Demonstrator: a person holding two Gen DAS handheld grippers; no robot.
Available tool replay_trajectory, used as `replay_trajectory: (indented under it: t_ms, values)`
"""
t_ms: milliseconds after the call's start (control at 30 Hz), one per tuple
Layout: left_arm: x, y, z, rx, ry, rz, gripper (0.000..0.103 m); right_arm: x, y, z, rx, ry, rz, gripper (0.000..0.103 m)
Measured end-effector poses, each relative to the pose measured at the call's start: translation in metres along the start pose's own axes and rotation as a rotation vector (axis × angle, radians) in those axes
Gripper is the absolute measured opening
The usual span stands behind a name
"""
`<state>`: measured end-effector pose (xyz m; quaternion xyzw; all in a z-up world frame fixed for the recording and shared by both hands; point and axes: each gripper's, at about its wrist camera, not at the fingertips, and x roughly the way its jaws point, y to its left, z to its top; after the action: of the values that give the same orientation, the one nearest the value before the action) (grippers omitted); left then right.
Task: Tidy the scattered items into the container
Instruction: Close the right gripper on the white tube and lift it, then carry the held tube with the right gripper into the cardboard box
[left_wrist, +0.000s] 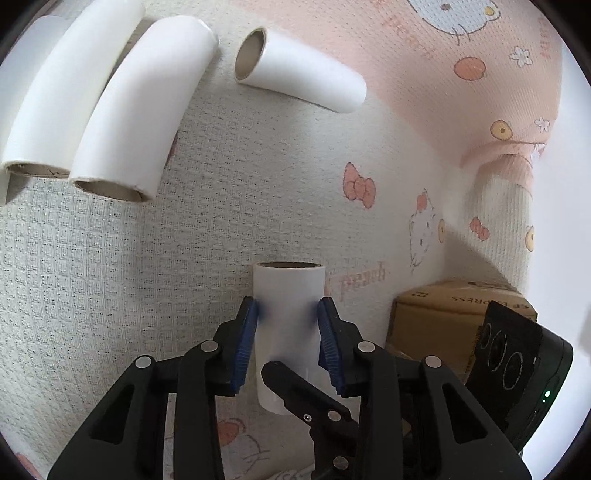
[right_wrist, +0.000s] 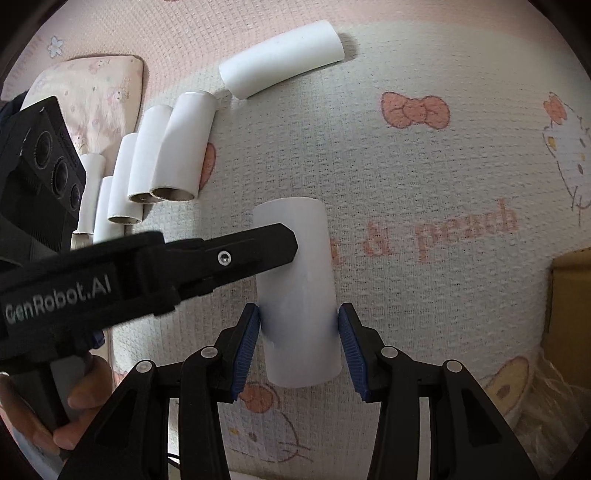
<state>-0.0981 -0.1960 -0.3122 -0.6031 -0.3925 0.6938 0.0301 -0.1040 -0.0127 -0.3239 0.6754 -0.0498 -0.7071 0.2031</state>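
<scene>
A white paper roll (left_wrist: 288, 321) with a cardboard core is held above a patterned blanket. My left gripper (left_wrist: 287, 314) is shut on it, blue pads pressing both sides. My right gripper (right_wrist: 298, 325) also closes on the same roll (right_wrist: 295, 295), pads touching its sides. The right gripper's finger (left_wrist: 303, 391) crosses under the roll in the left wrist view; the left gripper's finger (right_wrist: 236, 254) crosses it in the right wrist view. Several more white rolls (left_wrist: 122, 122) lie on the blanket at the upper left, with one apart (left_wrist: 299, 70). A cardboard box (left_wrist: 443, 325) stands at the right.
The blanket (right_wrist: 406, 177) has pink bows and cartoon cats. A row of several rolls (right_wrist: 166, 155) lies at the left of the right wrist view, one more (right_wrist: 280, 59) farther off. The box edge (right_wrist: 569, 295) with clear plastic shows at the right. A pillow (right_wrist: 88, 96) lies top left.
</scene>
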Motion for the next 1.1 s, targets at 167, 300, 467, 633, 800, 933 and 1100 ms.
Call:
replay_trajectory:
  t_ms: [167,300,467,633,800,933,1100]
  values:
    - [-0.006,-0.005,-0.004,0.014,-0.02,0.002,0.037,-0.002,-0.001,-0.001,-0.009,-0.002,0.013,0.041]
    - [-0.025,-0.026,-0.01,0.078,-0.072,0.009,0.037,-0.018,0.006,-0.005,-0.033,-0.045,0.009,0.041]
    - [-0.049,-0.057,-0.017,0.153,-0.119,0.012,0.036,-0.051,0.01,-0.011,-0.044,-0.132,0.017,0.041]
    - [-0.072,-0.094,-0.028,0.23,-0.165,0.01,0.036,-0.087,0.012,-0.019,-0.068,-0.197,0.0,0.041]
    - [-0.095,-0.133,-0.042,0.298,-0.206,0.02,0.036,-0.126,0.003,-0.029,-0.07,-0.289,0.024,0.041]
    - [-0.103,-0.161,-0.055,0.353,-0.213,0.014,0.034,-0.153,-0.01,-0.037,-0.057,-0.343,0.058,0.041]
    - [-0.112,-0.202,-0.078,0.427,-0.242,0.013,0.033,-0.183,-0.025,-0.056,-0.027,-0.419,0.084,0.041]
